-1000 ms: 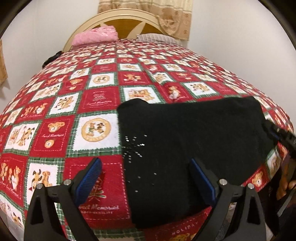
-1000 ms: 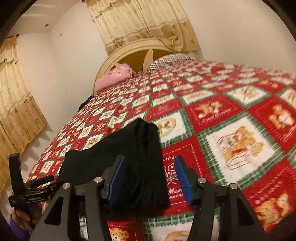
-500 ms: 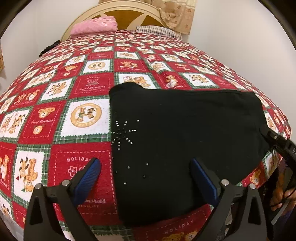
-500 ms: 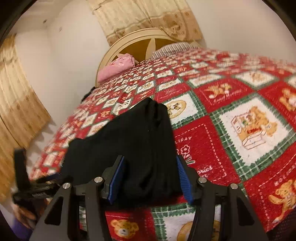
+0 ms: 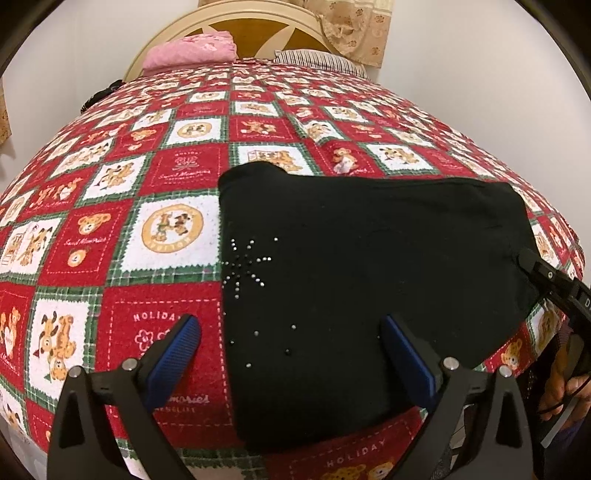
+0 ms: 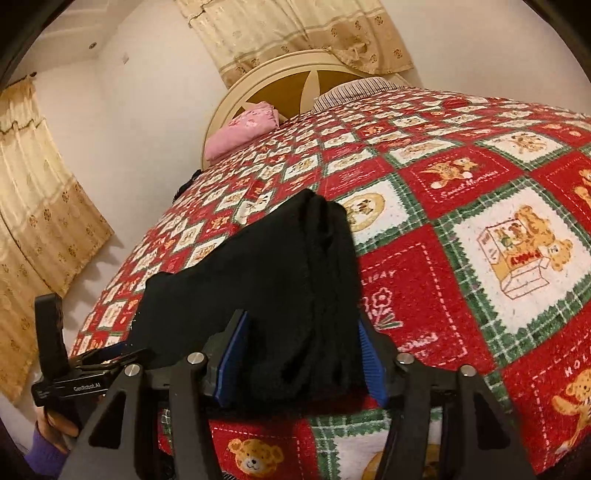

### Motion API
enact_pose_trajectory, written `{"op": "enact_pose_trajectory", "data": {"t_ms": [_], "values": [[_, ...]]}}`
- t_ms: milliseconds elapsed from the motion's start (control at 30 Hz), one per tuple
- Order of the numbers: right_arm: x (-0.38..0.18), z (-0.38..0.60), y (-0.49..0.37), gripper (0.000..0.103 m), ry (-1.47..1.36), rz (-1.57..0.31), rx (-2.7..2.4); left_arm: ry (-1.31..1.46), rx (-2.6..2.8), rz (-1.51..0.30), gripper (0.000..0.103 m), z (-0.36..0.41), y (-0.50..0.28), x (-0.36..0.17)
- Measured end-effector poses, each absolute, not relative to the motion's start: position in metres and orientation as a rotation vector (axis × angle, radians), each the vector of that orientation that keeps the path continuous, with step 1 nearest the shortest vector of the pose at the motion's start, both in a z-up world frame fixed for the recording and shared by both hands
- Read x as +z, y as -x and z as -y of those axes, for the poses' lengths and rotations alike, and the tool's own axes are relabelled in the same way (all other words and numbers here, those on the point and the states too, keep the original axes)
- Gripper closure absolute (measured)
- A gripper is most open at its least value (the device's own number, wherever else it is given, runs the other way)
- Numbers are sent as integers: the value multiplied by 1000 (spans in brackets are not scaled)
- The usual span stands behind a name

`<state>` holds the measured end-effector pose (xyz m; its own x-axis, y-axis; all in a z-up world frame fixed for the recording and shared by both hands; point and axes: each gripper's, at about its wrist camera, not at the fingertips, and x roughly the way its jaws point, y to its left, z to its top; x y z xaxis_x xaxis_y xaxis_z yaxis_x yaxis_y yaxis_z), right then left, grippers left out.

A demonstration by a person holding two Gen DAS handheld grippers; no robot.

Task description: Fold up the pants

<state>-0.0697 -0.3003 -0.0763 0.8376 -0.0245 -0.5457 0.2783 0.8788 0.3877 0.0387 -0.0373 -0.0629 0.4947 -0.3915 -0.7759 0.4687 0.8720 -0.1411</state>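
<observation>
Two grippers work one pair of black pants (image 5: 369, 280), already folded into a compact block lying at the near edge of the quilt (image 5: 177, 170).

Left to right in the left wrist view: the left gripper (image 5: 291, 354) hangs just above the block's left end, jaws spread wide, nothing between the pads; one finger is over bare quilt, the other over cloth. Likely positioned to straddle that end before a pinch. A starburst of small studs (image 5: 245, 264) marks the fabric by the left edge. At far right the right gripper's (image 5: 554, 284) black body enters, at the block's right end.

Right wrist view: the right gripper (image 6: 301, 365) has just been closing, and a thick fold of pants sits between the blue pads (image 6: 231, 363), which look to be pressing its sides. Probably taking hold of this end to lift or fold it over.

Writing: the left tool's body (image 6: 74, 386) reads "GenRobot.AI"; quilt squares read "HOLIDAY" and something like "Sweet Memories". Far off, a pink pillow (image 5: 192, 50) leans on the headboard (image 5: 258, 22).
</observation>
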Motion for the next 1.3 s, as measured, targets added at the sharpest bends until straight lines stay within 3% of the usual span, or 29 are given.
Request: {"op": "enact_pose_trajectory", "data": {"t_ms": [100,400,700,900,1033,1067,1133,1200,1300], "values": [[-76,295,70,66,-441,-549,-170,-96,-523,-914,1,38,-38,-63],[-72,269,65,68,-215,-563,-245,-98,-521,-911,0,39,-40,-64],[-75,276,66,68,-273,-553,-219,111,-535,-904,0,-6,-57,-51],[-76,277,66,68,-290,-552,-212,194,-533,-947,6,1,-74,-60],[-76,277,67,68,-293,-551,-211,145,-577,-944,30,18,-59,-60],[-76,278,66,68,-296,-551,-211,158,-595,-945,42,19,-56,-60],[-76,279,66,68,-303,-551,-208,210,-612,-952,49,15,-52,-60],[-76,280,66,68,-312,-552,-206,348,-646,-996,65,2,-55,-65],[-76,281,66,68,-317,-551,-204,495,-664,-1040,69,-13,-61,-76]]}}
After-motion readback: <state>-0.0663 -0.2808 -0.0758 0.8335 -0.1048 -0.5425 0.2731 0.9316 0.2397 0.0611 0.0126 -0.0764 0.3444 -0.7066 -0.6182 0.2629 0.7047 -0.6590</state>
